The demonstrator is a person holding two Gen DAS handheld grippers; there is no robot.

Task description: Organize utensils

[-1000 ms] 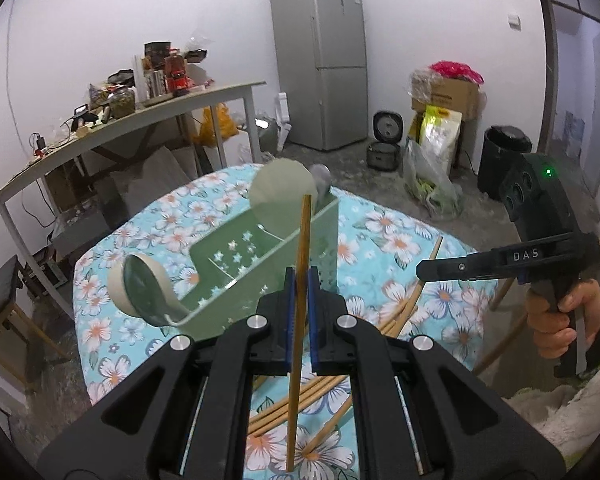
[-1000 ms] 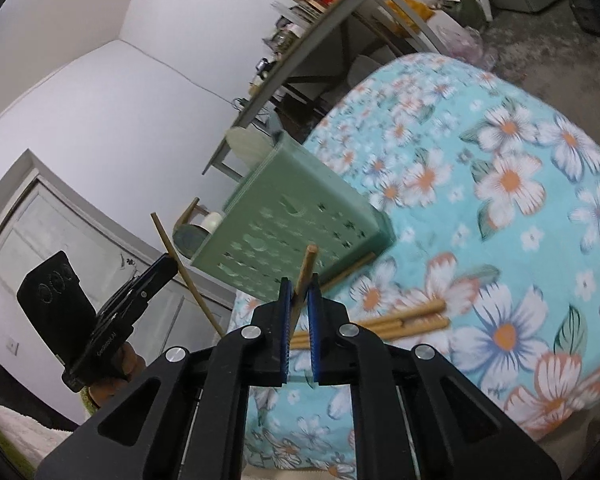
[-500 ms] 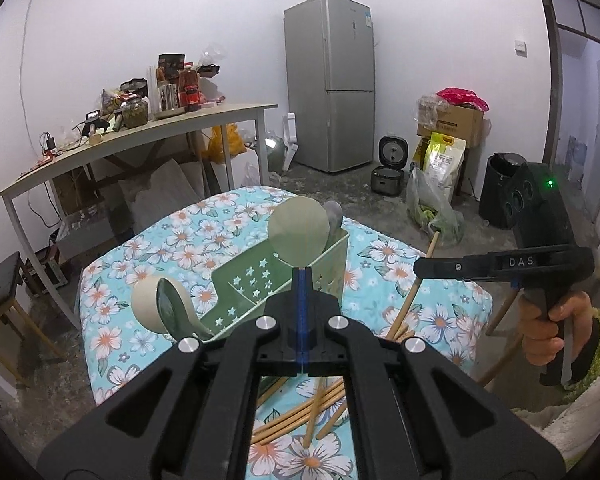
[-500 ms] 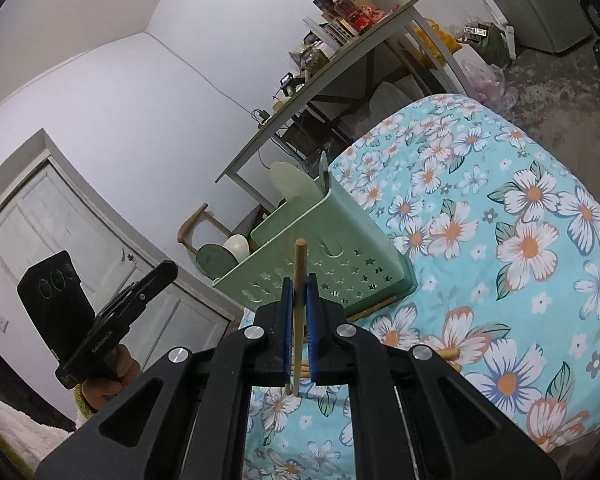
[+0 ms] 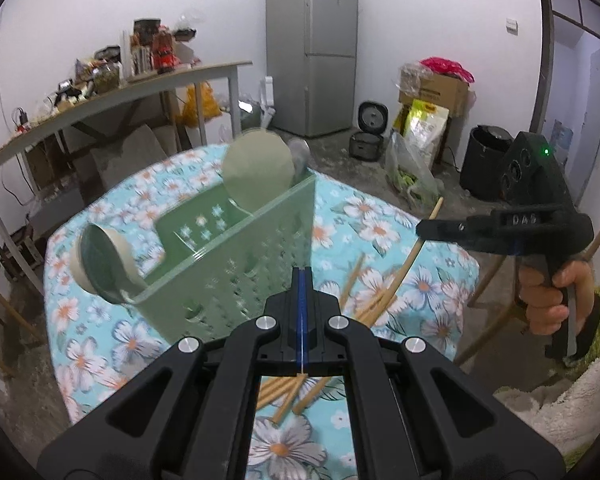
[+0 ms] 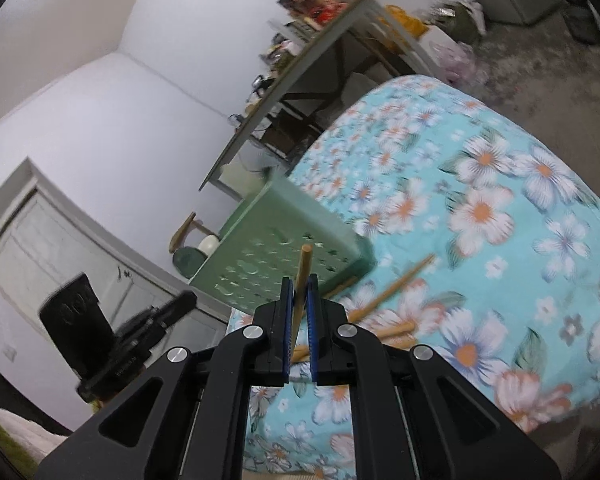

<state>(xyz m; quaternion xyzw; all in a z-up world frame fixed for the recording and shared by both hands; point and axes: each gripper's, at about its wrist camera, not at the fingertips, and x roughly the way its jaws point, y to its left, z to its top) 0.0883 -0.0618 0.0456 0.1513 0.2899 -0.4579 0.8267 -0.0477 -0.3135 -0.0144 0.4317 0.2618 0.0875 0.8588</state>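
Loose chopsticks (image 5: 374, 300) lie on the flowered worktop (image 5: 380, 224) just beside the green basket (image 5: 236, 264), which holds a ladle (image 5: 100, 264) and a round spatula (image 5: 258, 170). The left gripper (image 5: 301, 280) is pressed closed, empty — the right gripper (image 6: 299, 286), marked "DAS", pinches one chopstick (image 6: 303, 266).

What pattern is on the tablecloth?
Turquoise tablecloth with white, orange-centred flowers; clearest in the right wrist view.

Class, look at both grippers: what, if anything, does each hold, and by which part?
Right gripper: one wooden chopstick, pinched near its upper end, the rest hanging below. Left gripper: shut, holding nothing.
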